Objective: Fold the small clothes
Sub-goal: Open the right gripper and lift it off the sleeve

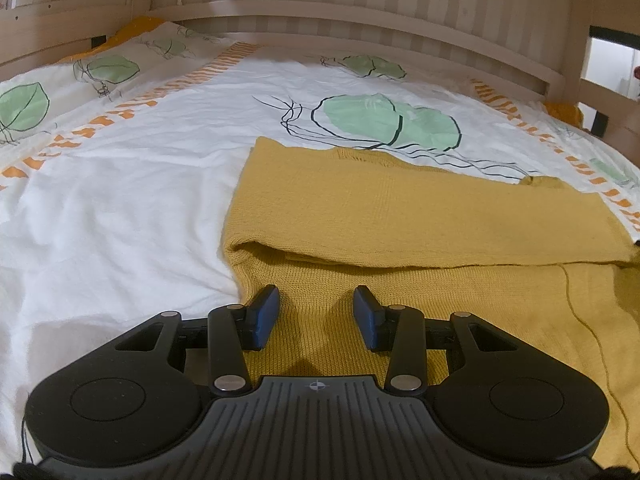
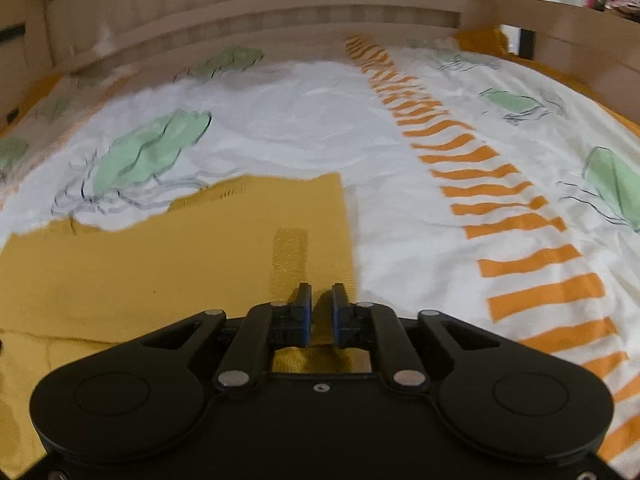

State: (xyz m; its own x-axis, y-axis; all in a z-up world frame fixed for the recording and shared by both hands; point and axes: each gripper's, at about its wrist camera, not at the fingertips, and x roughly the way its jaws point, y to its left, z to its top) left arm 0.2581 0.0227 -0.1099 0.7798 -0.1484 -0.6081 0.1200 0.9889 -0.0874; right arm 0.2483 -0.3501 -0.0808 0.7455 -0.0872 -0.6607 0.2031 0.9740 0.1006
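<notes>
Nearest, left gripper (image 1: pixel 316 312): spread wide, empty, low over the near left part of the mustard knit sweater (image 1: pixel 400 220). Right gripper (image 2: pixel 319 312): narrowed to a thin gap over the garment's right edge, nothing visibly pinched between the pads; probably empty, though the blur leaves some doubt.

Garment spread flat on the bed, one panel already folded across the body, its fold line (image 1: pixel 440 266) running side to side just beyond the left gripper. Likely soft, limp and fairly light; knit with some grip, unlikely to slide off rubber pads, but prone to stretch and sag if lifted from one point. Loose yarn strand (image 1: pixel 576 312) trailing down the right side in the left view, a possible snag.

Best holds, judged from here: the rolled corner at the left end of the fold (image 1: pixel 240 246), thick enough to pinch both layers, and the straight right edge (image 2: pixel 348 240) near the right gripper. Pinching both together should keep the layers aligned.

Beyond the sweater, wide bare bedsheet (image 1: pixel 120 200) to the left, striped orange band (image 2: pixel 500 208) and more sheet to the right: ample room for sweeping a fold either way.

Farthest, wooden bed rail (image 1: pixel 360 20) bounding the far side, well apart from the garment.
</notes>
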